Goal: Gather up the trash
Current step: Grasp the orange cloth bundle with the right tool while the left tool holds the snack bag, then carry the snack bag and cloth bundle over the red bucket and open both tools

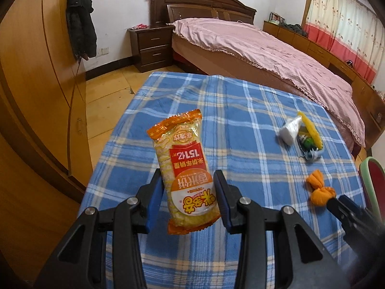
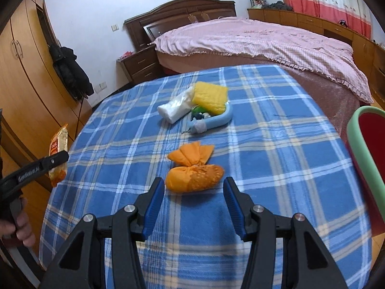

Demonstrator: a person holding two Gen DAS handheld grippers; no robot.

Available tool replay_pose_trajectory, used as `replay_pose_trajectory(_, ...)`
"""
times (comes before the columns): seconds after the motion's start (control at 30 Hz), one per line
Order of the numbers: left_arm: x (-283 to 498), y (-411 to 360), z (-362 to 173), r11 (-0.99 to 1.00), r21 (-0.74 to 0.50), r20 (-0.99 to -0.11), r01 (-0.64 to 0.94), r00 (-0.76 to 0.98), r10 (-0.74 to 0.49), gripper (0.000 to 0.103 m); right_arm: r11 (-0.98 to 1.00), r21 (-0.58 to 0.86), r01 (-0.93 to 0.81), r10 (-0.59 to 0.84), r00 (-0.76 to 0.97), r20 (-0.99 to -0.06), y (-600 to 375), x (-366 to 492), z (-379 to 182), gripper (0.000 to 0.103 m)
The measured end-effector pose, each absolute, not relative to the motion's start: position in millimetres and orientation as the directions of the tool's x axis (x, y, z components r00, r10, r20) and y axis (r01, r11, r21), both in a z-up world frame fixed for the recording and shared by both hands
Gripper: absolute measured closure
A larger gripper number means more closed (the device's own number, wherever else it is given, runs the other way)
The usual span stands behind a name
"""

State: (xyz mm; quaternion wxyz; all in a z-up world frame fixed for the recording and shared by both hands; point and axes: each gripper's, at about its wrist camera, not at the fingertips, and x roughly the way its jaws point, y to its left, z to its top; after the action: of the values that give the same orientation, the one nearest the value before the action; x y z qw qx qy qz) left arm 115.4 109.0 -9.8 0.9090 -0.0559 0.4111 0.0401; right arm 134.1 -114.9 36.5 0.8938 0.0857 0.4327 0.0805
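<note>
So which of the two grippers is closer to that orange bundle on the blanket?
Right. The right gripper sits just short of the orange bundle, jaws open on either side of its near end. The left gripper is off to the side, holding a snack packet.

A bedroom is shown: a pink-covered bed (image 1: 252, 48) with dark headboard (image 1: 202, 4) at the far wall, a nightstand (image 1: 150, 45) left, wooden wardrobes (image 1: 36, 72) left, curtains (image 1: 344, 21) right.

A home bedroom: a bed (image 1: 252, 48) with pink cover, nightstand (image 1: 150, 45), wooden wardrobe (image 1: 36, 72), and curtains (image 1: 341, 19).
</note>
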Motion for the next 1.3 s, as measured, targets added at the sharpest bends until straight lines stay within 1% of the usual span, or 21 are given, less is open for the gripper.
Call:
replay_pose_trajectory(0.17,108,101,-14,0.99,-0.096,-0.741,-0.104,0.671,-0.001,0.061,0.971,0.232,-0.056,0.219,0.599,-0.77,-110,142,31,0.049)
replay_pose_trajectory(0.23,105,97,-15,0.99,-0.1,-0.737,-0.095,0.676,-0.009,0.061,0.973,0.223,-0.053,0.21,0.596,-0.775,-108,144,29,0.059)
replay_pose_trajectory(0.47,102,81,-17,0.993,-0.104,-0.735,-0.053,0.677,-0.041,0.061,0.974,0.219,-0.062,0.211,0.607,-0.766,-109,144,28,0.069)
replay_pose_trajectory(0.6,103,73,-18,0.994,-0.107,-0.739,-0.036,0.672,-0.056,0.061,0.973,0.218,-0.072,0.215,0.62,-0.754,-111,142,28,0.083)
replay_pose_trajectory(0.63,103,71,-18,0.994,-0.109,-0.74,-0.03,0.67,-0.061,0.061,0.973,0.219,-0.072,0.215,0.624,-0.751,-111,141,29,0.085)
replay_pose_trajectory(0.67,102,70,-19,0.994,-0.11,-0.74,-0.027,0.67,-0.064,0.061,0.973,0.22,-0.075,0.217,0.628,-0.747,-111,140,29,0.091)
replay_pose_trajectory(1.03,95,54,-16,0.991,-0.137,-0.743,-0.003,0.662,-0.1,0.061,0.966,0.235,-0.107,0.243,0.687,-0.685,-120,123,49,0.093)
replay_pose_trajectory(1.3,86,41,-6,0.984,-0.172,-0.727,0.034,0.67,-0.15,0.061,0.969,0.236,-0.079,0.214,0.744,-0.633,-144,104,73,0.093)
